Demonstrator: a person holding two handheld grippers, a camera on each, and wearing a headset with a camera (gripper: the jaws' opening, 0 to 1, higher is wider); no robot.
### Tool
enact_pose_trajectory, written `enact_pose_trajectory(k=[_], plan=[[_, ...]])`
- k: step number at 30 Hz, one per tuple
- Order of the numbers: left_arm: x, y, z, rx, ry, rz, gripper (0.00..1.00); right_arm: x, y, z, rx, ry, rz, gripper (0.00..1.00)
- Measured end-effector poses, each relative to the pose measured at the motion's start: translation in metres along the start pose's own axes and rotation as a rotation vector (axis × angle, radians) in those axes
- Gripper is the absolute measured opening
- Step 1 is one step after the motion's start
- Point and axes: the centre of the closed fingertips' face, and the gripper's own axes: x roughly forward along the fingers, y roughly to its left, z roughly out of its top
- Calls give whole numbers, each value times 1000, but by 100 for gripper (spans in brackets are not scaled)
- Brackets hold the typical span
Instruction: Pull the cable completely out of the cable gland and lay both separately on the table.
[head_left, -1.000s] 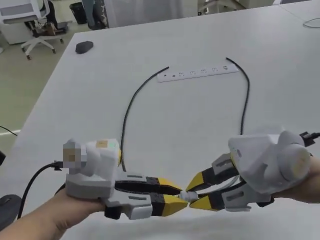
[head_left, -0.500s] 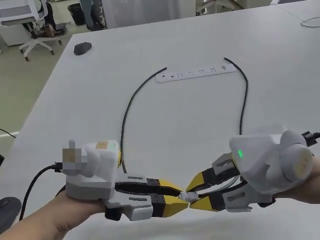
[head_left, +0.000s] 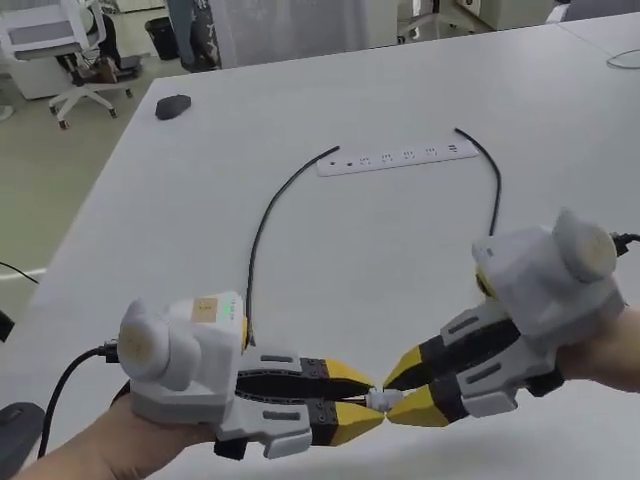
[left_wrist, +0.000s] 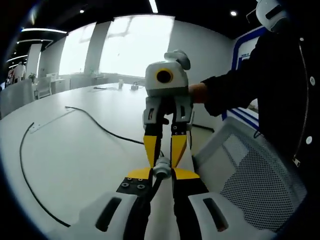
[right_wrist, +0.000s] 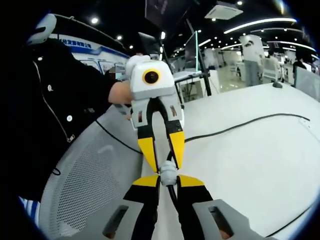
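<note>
Head view, against one second earlier:

- The right gripper (head_left: 397, 396) was lifted at its rear. Its body was carried higher and a little further right.
- Its jaws were thereby tipped to slope down more steeply onto the gland (head_left: 380, 400).
- The same gripper was rolled. Its two fingers (head_left: 468, 362) were seen nearer together, and the gap noted between them before was mostly closed from sight.
- The left gripper (head_left: 367, 402) was rolled slightly and brought a little lower and nearer the person.
- The power strip (head_left: 395, 157), mouse (head_left: 173, 105) and cable (head_left: 262, 225) were found lower in frame. This was put down to headset movement.
</note>
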Motion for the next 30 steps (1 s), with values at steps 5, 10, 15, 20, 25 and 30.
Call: enact_pose_trajectory(k=[5,10,15,20,25,30], plan=[[0,-2,-2,-17,11,-7,15,3,5,-2,-70,18,-13,7],[-1,1,-3,-74,6,2,15,3,4,-1,-193,30,-86,7],[0,2,-4,-181,1,2,15,2,5,-1,-287,27,-129,6],[2,5,-7,-302,3,-10,15,3,4,-4,-461,85,-185,6],[7,5,-11,-387,30,-9,15,6,5,-10,-505,133,-203,7],[6,0,-4,-266,1,-12,15,-1,5,-5,-430,100,-190,8]])
